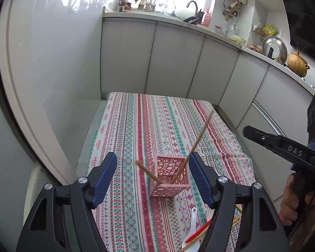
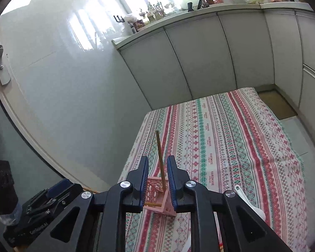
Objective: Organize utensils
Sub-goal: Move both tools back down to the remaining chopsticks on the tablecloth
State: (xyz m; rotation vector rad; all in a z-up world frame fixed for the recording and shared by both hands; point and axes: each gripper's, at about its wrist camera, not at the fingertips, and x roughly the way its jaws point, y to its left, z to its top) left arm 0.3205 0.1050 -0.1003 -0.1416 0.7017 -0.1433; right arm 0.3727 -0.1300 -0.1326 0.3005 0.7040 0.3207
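Left tongs point(image 1: 152, 180) gape wide, empty; right tongs point(image 2: 157, 185) slightly parted, chopstick point(image 2: 160, 157) between.

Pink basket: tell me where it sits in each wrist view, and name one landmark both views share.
Left wrist view: pink basket stands low in the middle, between the tool's fingers, two chopsticks in it.
Right wrist view: pink basket sits low in the middle, partly hidden by the tool.
Shared landmark: the striped tablecloth.
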